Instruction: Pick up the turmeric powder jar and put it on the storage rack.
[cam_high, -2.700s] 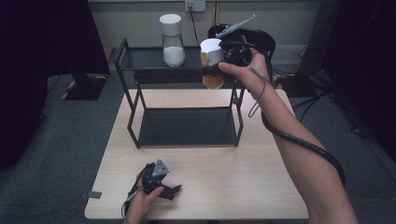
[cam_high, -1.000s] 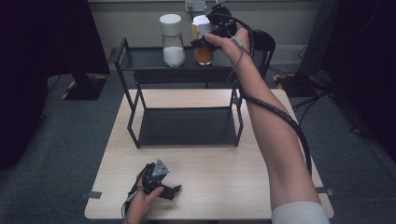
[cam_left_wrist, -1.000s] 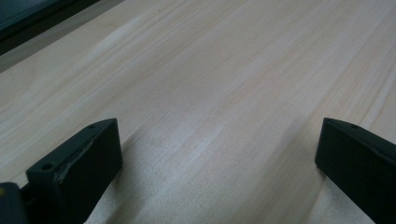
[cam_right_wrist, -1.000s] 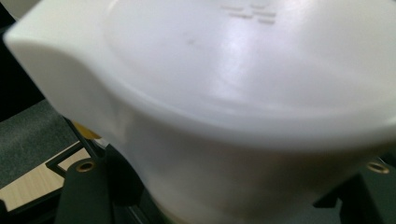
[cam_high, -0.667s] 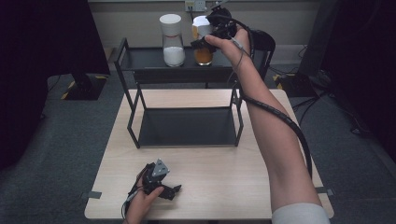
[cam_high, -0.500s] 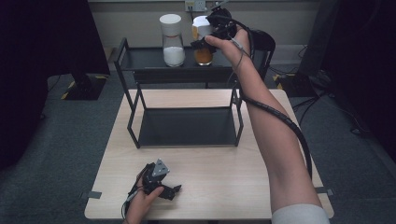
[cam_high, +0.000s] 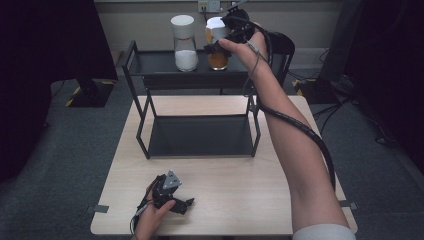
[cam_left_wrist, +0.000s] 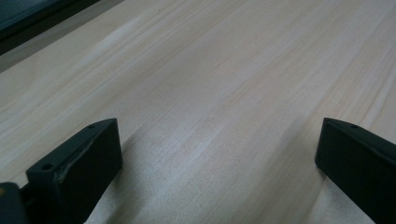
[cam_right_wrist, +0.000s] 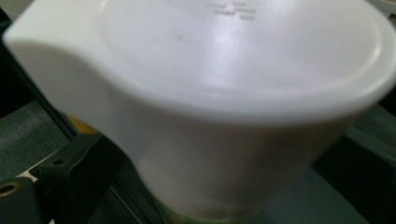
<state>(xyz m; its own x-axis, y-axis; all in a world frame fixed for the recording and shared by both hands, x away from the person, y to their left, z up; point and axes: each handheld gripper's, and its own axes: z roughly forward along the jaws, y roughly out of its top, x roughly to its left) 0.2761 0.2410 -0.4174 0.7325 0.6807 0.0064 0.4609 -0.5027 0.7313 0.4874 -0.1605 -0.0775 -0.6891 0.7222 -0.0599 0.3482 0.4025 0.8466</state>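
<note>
A jar of orange-brown stuff (cam_high: 218, 58) with a white lid (cam_right_wrist: 233, 70) stands on the top shelf of a black rack (cam_high: 160, 67), next to a jar of white powder (cam_high: 185, 50). My right gripper (cam_high: 220, 41) reaches in at the orange jar's lid. Its jaws have just been opening and stand on either side of the lid. In the right gripper view one black finger (cam_right_wrist: 79, 175) sits beside the lid's wall. My left gripper (cam_high: 186, 204) rests open on the wooden table (cam_high: 240, 200) near the front edge, with bare wood between its fingers (cam_left_wrist: 79, 163).
The rack has a lower black shelf (cam_high: 200, 135) standing on the table's far half. A chair (cam_high: 280, 45) is behind the rack. The right gripper's cable (cam_high: 310, 135) trails along the forearm. Grey carpet surrounds the table.
The right hand carried the orange jar up and back onto the rack's top shelf beside the white jar, then stayed there. The left gripper has not moved.
</note>
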